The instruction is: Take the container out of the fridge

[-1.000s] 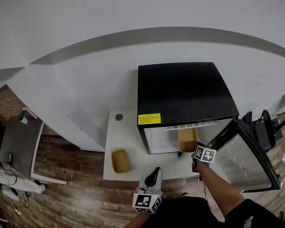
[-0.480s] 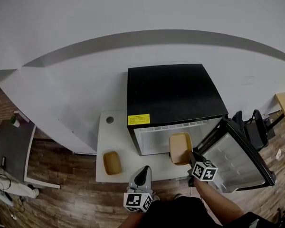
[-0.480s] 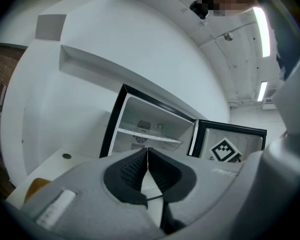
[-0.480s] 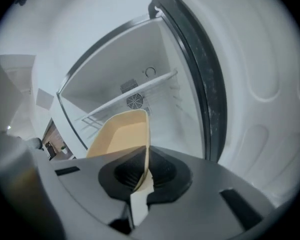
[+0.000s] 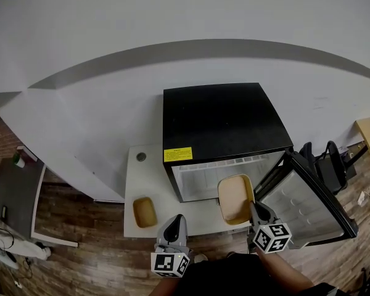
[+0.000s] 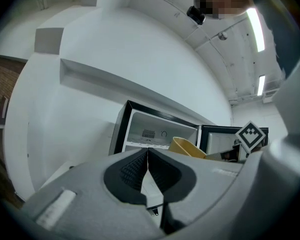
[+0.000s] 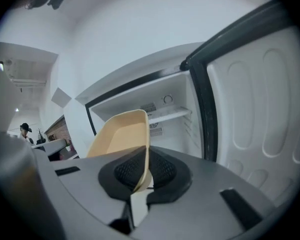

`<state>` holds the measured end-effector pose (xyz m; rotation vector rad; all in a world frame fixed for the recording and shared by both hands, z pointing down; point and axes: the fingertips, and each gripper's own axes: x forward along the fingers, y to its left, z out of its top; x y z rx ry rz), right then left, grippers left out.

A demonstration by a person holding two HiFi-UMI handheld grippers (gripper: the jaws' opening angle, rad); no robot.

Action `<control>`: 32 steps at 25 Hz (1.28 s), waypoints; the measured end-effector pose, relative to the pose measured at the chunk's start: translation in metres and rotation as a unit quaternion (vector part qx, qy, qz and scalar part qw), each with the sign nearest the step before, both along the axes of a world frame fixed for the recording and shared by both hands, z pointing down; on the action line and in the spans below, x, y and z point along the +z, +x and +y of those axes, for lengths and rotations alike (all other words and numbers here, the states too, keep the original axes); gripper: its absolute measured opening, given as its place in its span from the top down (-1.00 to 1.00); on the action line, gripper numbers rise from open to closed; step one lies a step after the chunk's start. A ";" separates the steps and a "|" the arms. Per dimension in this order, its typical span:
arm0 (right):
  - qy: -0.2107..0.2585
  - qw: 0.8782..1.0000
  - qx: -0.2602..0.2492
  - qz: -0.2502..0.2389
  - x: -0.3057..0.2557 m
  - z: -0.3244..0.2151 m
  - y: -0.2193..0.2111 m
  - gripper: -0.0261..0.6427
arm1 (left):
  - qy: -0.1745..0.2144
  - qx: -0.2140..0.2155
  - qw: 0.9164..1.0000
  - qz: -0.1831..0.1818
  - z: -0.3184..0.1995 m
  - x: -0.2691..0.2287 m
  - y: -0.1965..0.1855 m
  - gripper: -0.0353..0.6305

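- Head view: bright, even, diffuse light. White wall nearly washed out, no hard shadows.
- Strong fisheye: straight lines bow into arcs.
- Gripper views: black circular vignette, smeared edges.
- Ceiling strip light glares in left gripper view.
- Left tool and right tool soft, close to lens.

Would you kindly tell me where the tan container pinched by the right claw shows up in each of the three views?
Head view: lower centre-right, the container in front of the open fridge, above the right claw.
Left gripper view: right of centre, just past the shut left claw.
Right gripper view: centre-left, its rim clamped in the claw.
Shared landmark: the fridge's white interior.
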<state>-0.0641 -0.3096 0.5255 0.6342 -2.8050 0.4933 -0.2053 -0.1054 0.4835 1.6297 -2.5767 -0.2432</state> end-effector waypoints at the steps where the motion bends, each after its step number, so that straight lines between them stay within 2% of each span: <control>1: 0.006 1.000 0.004 -0.005 -0.007 -0.001 0.003 0.88 | 0.000 0.000 1.000 -0.003 0.002 -0.002 -0.002 0.84; 6: 0.026 0.999 0.032 -0.019 -0.027 -0.013 0.026 0.88 | 0.004 -0.002 1.000 0.005 0.012 -0.007 -0.014 0.85; 9: 0.048 0.998 0.046 -0.017 -0.034 -0.024 0.038 0.88 | 0.003 -0.008 1.000 0.000 0.014 -0.012 -0.021 0.85; 12: 0.051 0.997 0.054 -0.017 -0.034 -0.030 0.041 0.88 | 0.006 -0.013 1.000 -0.005 0.012 -0.016 -0.027 0.85; 18: 0.054 0.997 0.055 -0.017 -0.035 -0.026 0.037 0.88 | 0.009 -0.019 1.000 -0.005 0.004 -0.018 -0.035 0.85; 32: 0.111 0.993 0.048 0.016 -0.033 -0.019 0.032 0.88 | -0.006 -0.018 1.000 -0.015 0.003 -0.015 -0.031 0.85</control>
